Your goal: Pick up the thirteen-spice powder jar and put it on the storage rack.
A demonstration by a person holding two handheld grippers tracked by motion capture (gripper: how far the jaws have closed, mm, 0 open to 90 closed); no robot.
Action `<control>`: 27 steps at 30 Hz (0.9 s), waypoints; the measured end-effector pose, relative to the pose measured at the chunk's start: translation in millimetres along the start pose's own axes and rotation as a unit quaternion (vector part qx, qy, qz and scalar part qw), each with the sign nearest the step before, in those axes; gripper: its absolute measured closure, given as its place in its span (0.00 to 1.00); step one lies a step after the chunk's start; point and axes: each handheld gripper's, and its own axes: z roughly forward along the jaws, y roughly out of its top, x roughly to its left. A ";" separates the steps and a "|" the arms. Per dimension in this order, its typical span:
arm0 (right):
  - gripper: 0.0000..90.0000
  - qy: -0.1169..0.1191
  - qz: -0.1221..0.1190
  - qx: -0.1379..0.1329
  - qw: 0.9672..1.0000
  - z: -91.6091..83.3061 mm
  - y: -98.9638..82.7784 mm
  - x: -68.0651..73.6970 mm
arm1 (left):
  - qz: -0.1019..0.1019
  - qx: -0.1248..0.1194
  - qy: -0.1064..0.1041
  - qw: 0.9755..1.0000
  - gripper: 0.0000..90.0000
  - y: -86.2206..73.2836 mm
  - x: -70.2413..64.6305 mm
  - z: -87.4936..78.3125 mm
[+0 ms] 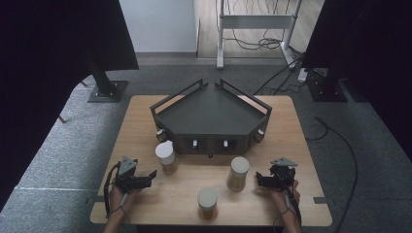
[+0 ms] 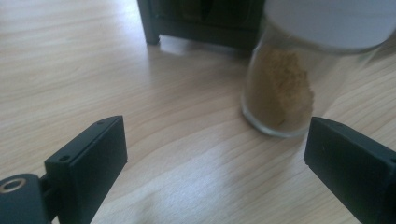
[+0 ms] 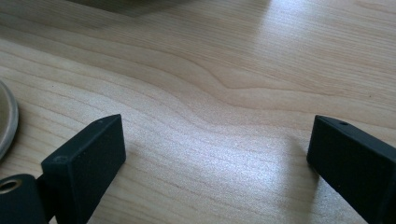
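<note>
Starting at the left: left gripper (image 1: 151, 175) released, jaws wide apart with bare wood between them, low over the table (image 1: 145, 121). Aimed toward the left jar (image 1: 166, 158), which stands upright just ahead of it and a bit off to the right jaw's side in the left gripper view (image 2: 279, 95), close in front of the dark tray (image 1: 211, 114).

Biggest worry here: going straight in as lined up now, and clipping the glass with the right jaw instead of straddling it. Looks top-heavy with that big white lid, so probably tips or skids into the tray's front. Could also pinch too high on the lid and have it swing.

Moving right: middle jar (image 1: 208, 204) near the front edge, well apart from both grippers, so an elbow or trailing cable could nudge it off. Right jar (image 1: 238, 173) just beside the right gripper (image 1: 258, 179), also released and gripping nothing (image 3: 215, 158). A careless sweep knocks that one too.

Hard-to-see stuff: left jar's lid cut off at the top of the left gripper view and blurry, powder level only roughly readable. Pale round rim (image 3: 5, 119) cropped at the edge of the right gripper view, can't tell for sure what it belongs to. Small knobs on the tray's front too tiny to read.
</note>
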 end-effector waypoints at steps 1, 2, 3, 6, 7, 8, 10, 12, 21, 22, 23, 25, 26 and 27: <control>0.04 0.000 0.000 0.000 1.000 0.0 0.0 0.0 | 0.000 0.000 0.000 1.000 0.07 0.0 0.0 0.0; 0.04 0.000 0.000 0.000 1.000 0.0 0.0 0.0 | 0.001 -0.003 -0.001 1.000 0.07 0.0 -0.6 -0.3; 0.04 0.000 0.000 0.000 1.000 0.0 0.0 0.0 | 0.005 -0.008 -0.005 1.000 0.07 0.1 -1.1 -0.8; 0.04 0.000 0.000 0.000 1.000 0.0 0.0 0.0 | 0.010 -0.014 -0.010 1.000 0.07 0.4 -1.8 -1.4; 0.04 0.000 0.000 0.000 1.000 0.0 0.0 0.0 | 0.012 -0.016 -0.011 1.000 0.07 0.4 -2.2 -1.7; 0.04 0.000 0.000 0.000 1.000 0.0 0.0 0.0 | 0.014 -0.019 -0.013 1.000 0.07 0.6 -2.4 -2.0; 0.04 0.000 0.000 0.000 1.000 0.0 0.0 0.0 | 0.018 -0.028 -0.017 0.999 0.07 0.4 -3.1 -3.1; 0.04 0.000 0.000 0.000 1.000 0.0 0.0 0.0 | 0.020 -0.033 -0.018 0.999 0.07 0.2 -3.2 -3.6; 0.04 0.000 0.000 0.000 1.000 0.0 0.0 0.0 | 0.027 -0.063 -0.032 0.997 0.08 -1.7 -0.7 -5.3; 0.04 0.000 0.000 0.000 1.000 0.0 0.0 0.0 | 0.026 -0.066 -0.034 0.997 0.08 -2.0 -0.3 -5.4; 0.04 0.000 0.000 0.000 1.000 0.0 0.0 0.0 | 0.027 -0.071 -0.037 0.996 0.08 -2.5 0.5 -5.5; 0.04 0.000 0.000 0.000 1.000 0.0 0.1 0.0 | 0.029 -0.076 -0.038 0.996 0.08 -2.7 0.9 -5.8; 0.04 0.000 0.000 0.000 1.000 0.0 0.1 0.0 | 0.031 -0.078 -0.040 0.996 0.08 -2.7 1.5 -6.1; 0.04 0.000 0.000 0.000 1.000 0.0 0.1 0.0 | 0.032 -0.082 -0.041 0.995 0.08 -3.2 2.0 -6.4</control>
